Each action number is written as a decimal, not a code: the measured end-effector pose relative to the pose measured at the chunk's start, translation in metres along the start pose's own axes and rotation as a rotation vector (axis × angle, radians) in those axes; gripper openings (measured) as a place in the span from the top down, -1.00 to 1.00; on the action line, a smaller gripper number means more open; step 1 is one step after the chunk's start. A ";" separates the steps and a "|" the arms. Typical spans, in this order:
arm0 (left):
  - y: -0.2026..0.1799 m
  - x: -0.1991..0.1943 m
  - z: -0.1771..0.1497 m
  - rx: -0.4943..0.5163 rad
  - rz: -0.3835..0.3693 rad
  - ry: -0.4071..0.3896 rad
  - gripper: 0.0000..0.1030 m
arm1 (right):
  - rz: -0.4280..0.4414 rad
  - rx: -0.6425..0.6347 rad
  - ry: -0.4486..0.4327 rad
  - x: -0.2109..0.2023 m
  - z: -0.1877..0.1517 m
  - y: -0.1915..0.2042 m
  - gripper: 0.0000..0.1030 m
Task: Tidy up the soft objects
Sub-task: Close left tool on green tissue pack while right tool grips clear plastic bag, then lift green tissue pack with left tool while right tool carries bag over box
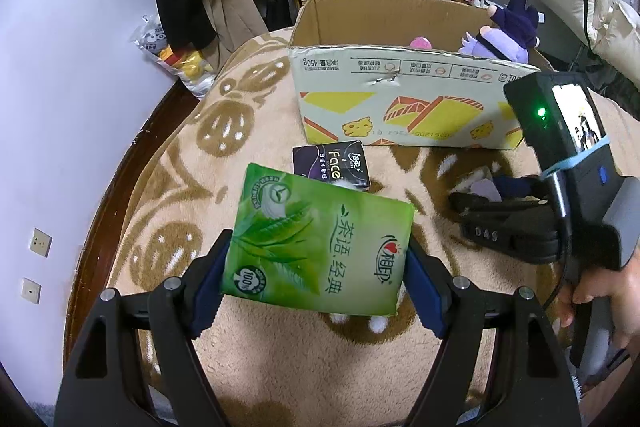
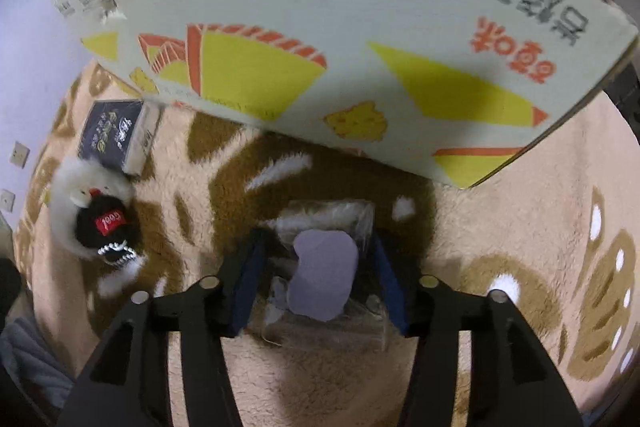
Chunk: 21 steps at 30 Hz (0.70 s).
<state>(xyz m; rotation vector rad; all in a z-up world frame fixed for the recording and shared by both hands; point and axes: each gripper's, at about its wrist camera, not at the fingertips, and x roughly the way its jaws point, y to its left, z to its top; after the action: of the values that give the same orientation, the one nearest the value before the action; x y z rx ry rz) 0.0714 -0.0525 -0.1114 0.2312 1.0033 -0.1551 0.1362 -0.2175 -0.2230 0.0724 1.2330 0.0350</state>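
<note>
Green tissue pack [image 1: 316, 243] is clamped between left gripper [image 1: 316, 267] pads. Clear packet [image 2: 324, 267] is straddled by part-open right gripper [image 2: 320, 283], ungripped.

Green leaf-printed tissue pack [image 1: 316, 247], dark purple tissue pack [image 1: 330, 163], beige blanket [image 1: 248, 131] with brown and white shapes, pale cardboard box [image 1: 400, 95] with yellow-and-orange wedges, white-and-black plush [image 2: 94, 215] with red label

The green tissue pack [image 1: 320, 243] hides most of the white plush toy [image 2: 92, 215] in the left wrist view; only a tuft shows. The cardboard box [image 1: 400, 99] walls conceal the lower bodies of the purple doll [image 1: 504, 35] and a pink thing [image 1: 420, 43]. The clear packet [image 2: 324, 267] is blurred, its contents unreadable. The box's top is cut off in the right wrist view.
</note>
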 end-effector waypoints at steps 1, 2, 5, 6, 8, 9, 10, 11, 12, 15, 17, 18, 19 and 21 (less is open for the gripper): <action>0.000 0.000 0.000 -0.002 0.004 0.000 -0.51 | 0.006 0.010 0.001 -0.001 0.000 0.000 0.11; 0.001 0.000 0.000 -0.006 0.008 0.000 -0.51 | 0.006 0.010 -0.002 -0.002 0.000 -0.001 0.13; 0.001 -0.003 0.000 -0.014 0.036 -0.018 -0.51 | -0.031 -0.023 -0.020 -0.008 -0.003 0.001 0.29; 0.001 -0.004 0.000 -0.012 0.036 -0.024 -0.51 | -0.038 -0.033 -0.022 -0.009 -0.004 0.003 0.32; 0.003 -0.005 0.000 -0.018 0.024 -0.025 -0.51 | -0.044 -0.035 -0.029 -0.009 -0.006 0.009 0.34; 0.003 -0.005 0.001 -0.022 0.019 -0.025 -0.51 | -0.043 -0.034 -0.035 -0.011 -0.006 0.009 0.35; 0.004 -0.006 0.001 -0.025 0.018 -0.028 -0.51 | -0.041 -0.036 -0.038 -0.013 -0.007 0.010 0.36; 0.005 -0.007 0.001 -0.028 0.019 -0.032 -0.51 | -0.036 -0.034 -0.043 -0.017 -0.008 0.010 0.36; 0.007 -0.008 0.002 -0.034 0.019 -0.039 -0.51 | -0.019 -0.020 -0.053 -0.022 -0.009 0.010 0.36; 0.013 -0.013 0.005 -0.058 0.007 -0.061 -0.51 | -0.005 -0.015 -0.099 -0.042 -0.013 0.013 0.36; 0.016 -0.016 0.007 -0.072 -0.001 -0.075 -0.51 | 0.024 -0.005 -0.142 -0.059 -0.015 0.013 0.36; 0.018 -0.018 0.007 -0.077 -0.006 -0.082 -0.51 | 0.032 -0.001 -0.165 -0.068 -0.016 0.013 0.36; 0.019 -0.020 0.008 -0.083 -0.008 -0.091 -0.51 | 0.043 0.002 -0.198 -0.079 -0.016 0.011 0.36; 0.022 -0.024 0.010 -0.091 -0.016 -0.113 -0.51 | 0.060 0.007 -0.261 -0.099 -0.015 0.014 0.35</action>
<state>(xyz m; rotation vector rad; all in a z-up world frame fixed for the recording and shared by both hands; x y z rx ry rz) 0.0725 -0.0335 -0.0831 0.1299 0.8976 -0.1349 0.0895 -0.2091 -0.1335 0.1160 0.9698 0.0710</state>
